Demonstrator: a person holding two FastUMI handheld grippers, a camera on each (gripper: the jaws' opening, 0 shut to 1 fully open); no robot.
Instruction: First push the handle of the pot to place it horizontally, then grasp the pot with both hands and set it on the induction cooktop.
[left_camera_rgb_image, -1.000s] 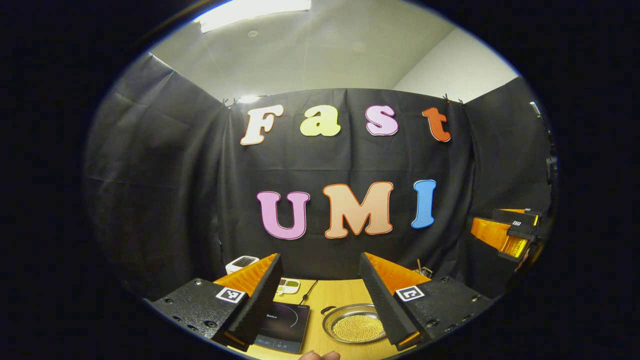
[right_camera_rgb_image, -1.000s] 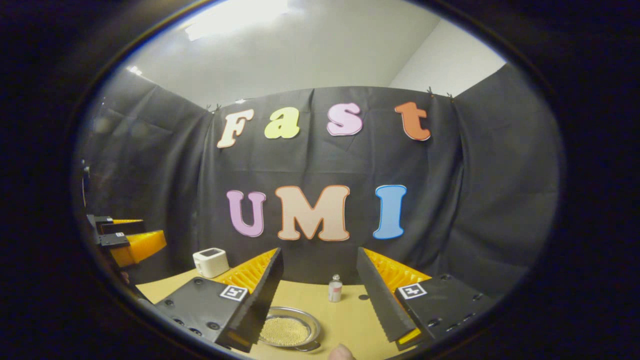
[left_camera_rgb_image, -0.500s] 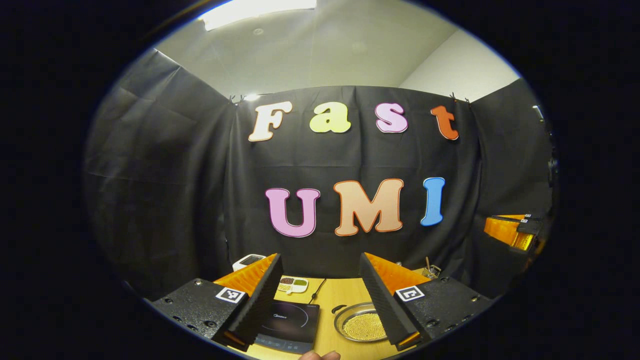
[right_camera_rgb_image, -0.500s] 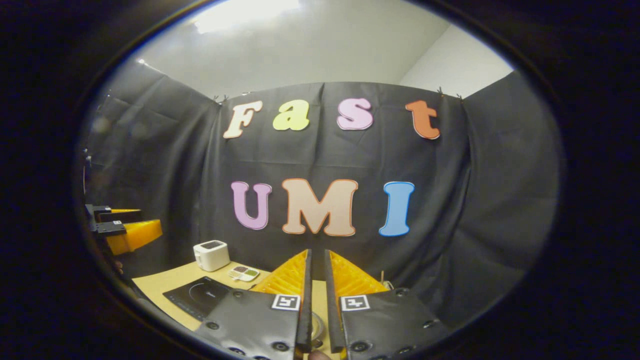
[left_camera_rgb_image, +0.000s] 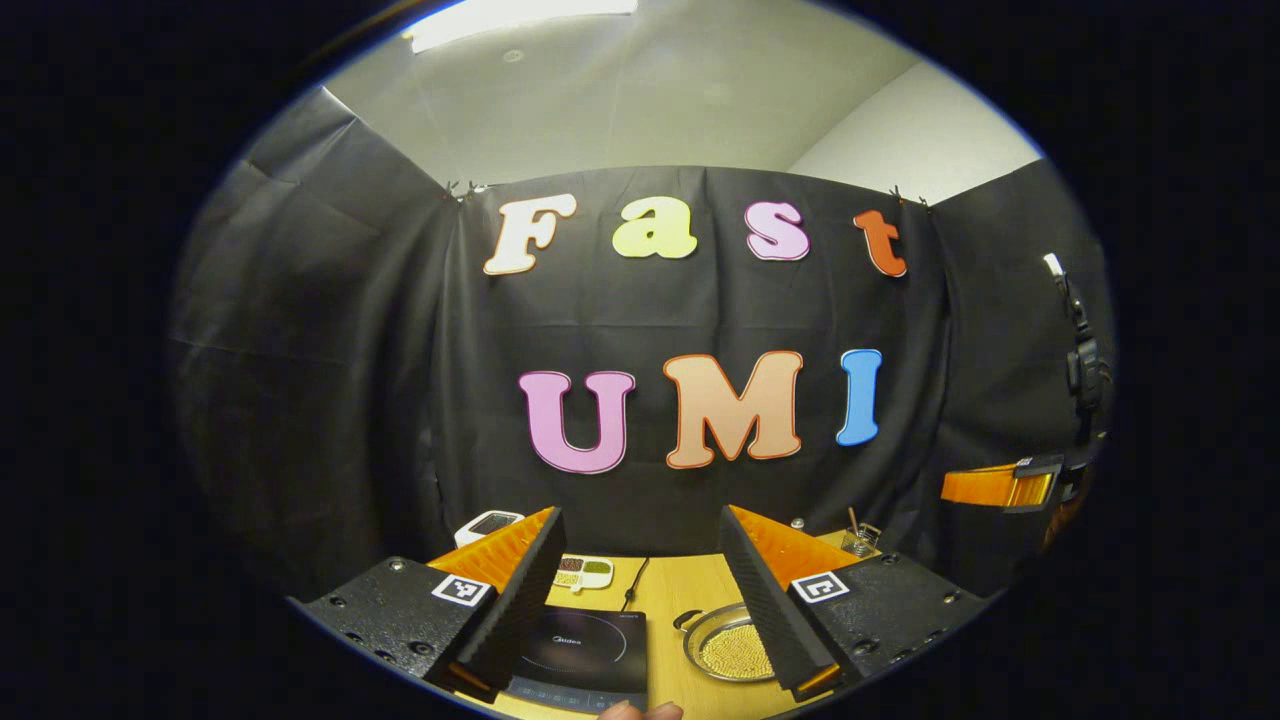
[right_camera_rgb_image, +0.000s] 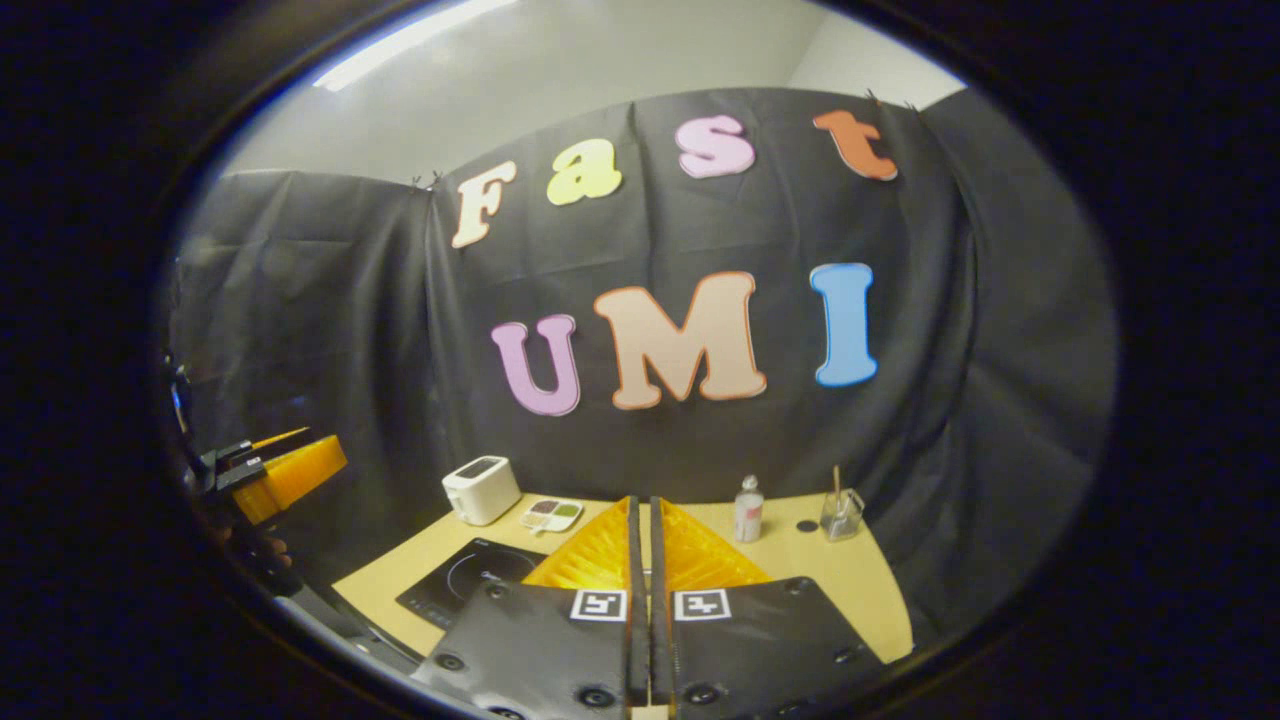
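Left gripper view: left gripper (left_camera_rgb_image: 638, 600) held up above the wooden table (left_camera_rgb_image: 668, 610), fingers spread wide, nothing between them. Induction cooktop (left_camera_rgb_image: 585, 648) sits just inside the left finger, partly behind it. The pot (left_camera_rgb_image: 722, 650), shallow steel with small yellowish beads inside, lies just inside the right finger, half hidden by it; its dark handle (left_camera_rgb_image: 686, 619) sticks out toward the gap, apart from the cooktop. Beyond the fingers: a sectioned dish (left_camera_rgb_image: 583, 571), a white toaster (left_camera_rgb_image: 487, 524) behind the left finger, a glass with a stick (left_camera_rgb_image: 857, 540) past the right finger. Right gripper (left_camera_rgb_image: 1000, 487) is far off to the right, in the air. Right gripper view: right gripper (right_camera_rgb_image: 641, 560) fingers closed together, only a slit between, clamping nothing. Cooktop (right_camera_rgb_image: 468, 580) left of the fingers on the table (right_camera_rgb_image: 860, 580), toaster (right_camera_rgb_image: 481, 489) and dish (right_camera_rgb_image: 551, 514) behind it. Small bottle (right_camera_rgb_image: 747, 508) and glass (right_camera_rgb_image: 841, 512) right of the fingertips. Left gripper (right_camera_rgb_image: 285, 472) far left, raised.
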